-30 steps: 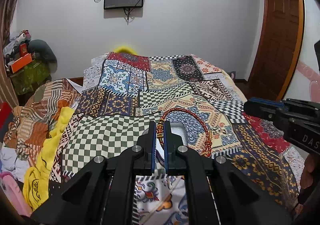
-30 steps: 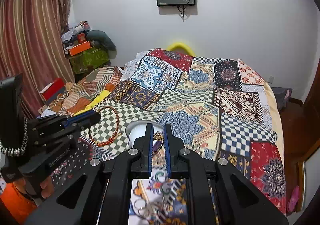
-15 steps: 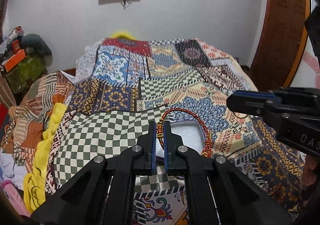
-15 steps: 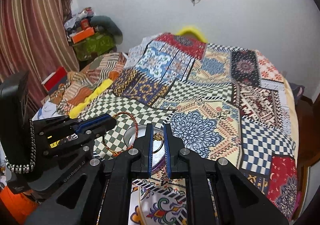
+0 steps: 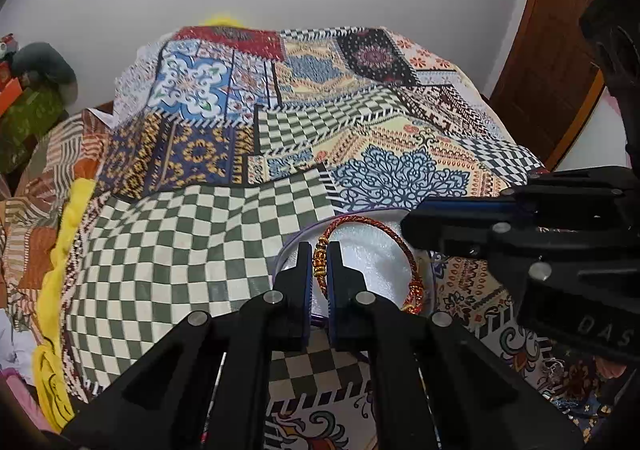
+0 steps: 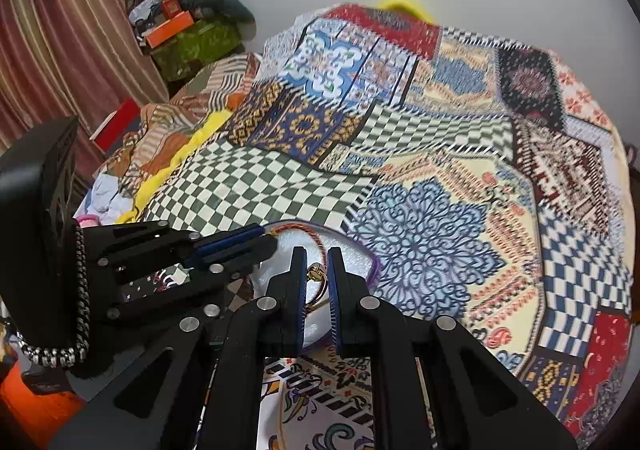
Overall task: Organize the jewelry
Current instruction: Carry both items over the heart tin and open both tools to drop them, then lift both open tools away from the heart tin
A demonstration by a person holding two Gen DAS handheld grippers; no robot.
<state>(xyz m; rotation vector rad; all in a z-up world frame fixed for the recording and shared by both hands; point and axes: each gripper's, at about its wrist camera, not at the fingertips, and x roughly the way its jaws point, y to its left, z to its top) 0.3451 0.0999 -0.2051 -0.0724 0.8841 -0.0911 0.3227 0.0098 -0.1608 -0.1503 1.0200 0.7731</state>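
Two pieces of jewelry held over a white tray

The left gripper (image 5: 320,262) pinches a braided red bracelet (image 5: 394,232) with gold beads; the right gripper (image 6: 317,278), jaws slightly parted, carries a gold ring (image 6: 316,273), both above the tray (image 5: 376,262) on the patchwork bedspread (image 5: 180,250).

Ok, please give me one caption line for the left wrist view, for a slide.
Left gripper holds a red braided bangle above a white tray on the patchwork bedspread.

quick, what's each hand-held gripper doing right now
Left hand-held gripper: shut on the red braided bangle, over the white tray.
Right hand-held gripper: shut on a gold ring.
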